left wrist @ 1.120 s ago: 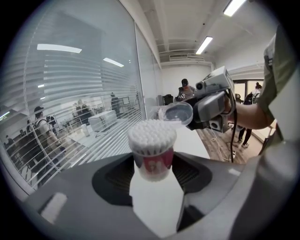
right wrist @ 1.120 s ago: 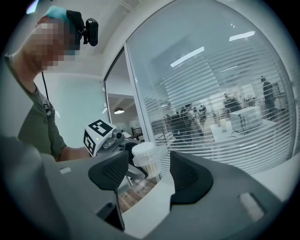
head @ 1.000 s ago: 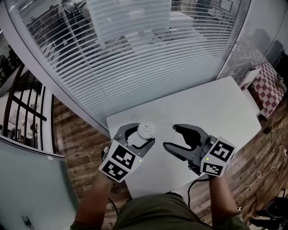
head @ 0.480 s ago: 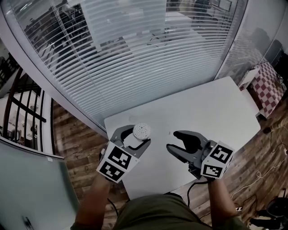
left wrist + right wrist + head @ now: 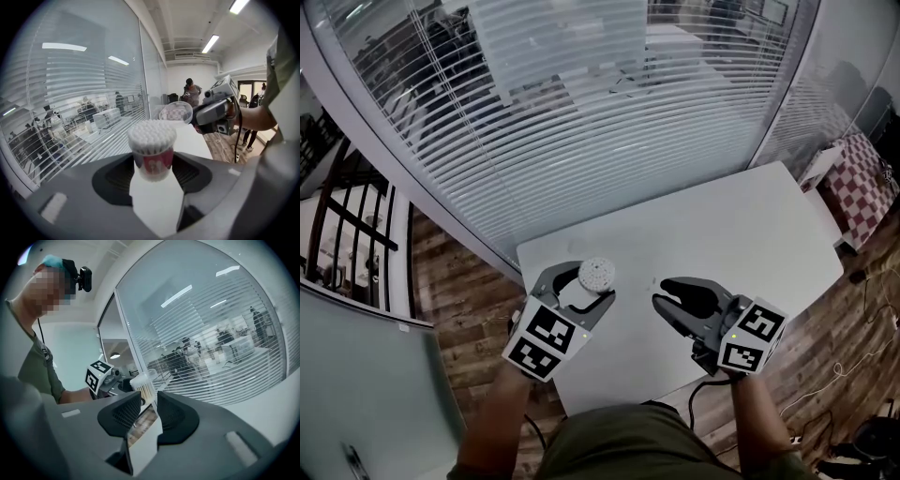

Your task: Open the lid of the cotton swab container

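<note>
The cotton swab container is a small round tub with a red label, and its white swab heads are bare on top. My left gripper is shut on its sides and holds it upright over the near left of the white table. A clear round lid sits just off the tips of my right gripper; I cannot tell whether they touch. The right jaws are closing, with nothing between them in the right gripper view. Beyond them I see the container.
A glass wall with slatted blinds runs along the table's far edge. Wooden floor lies to the left, and a red checked cloth is at the far right. People stand in the room behind.
The right jaws have narrowed from wide open to a small gap. Both grippers have shifted slightly left, the left one still carrying the container.
</note>
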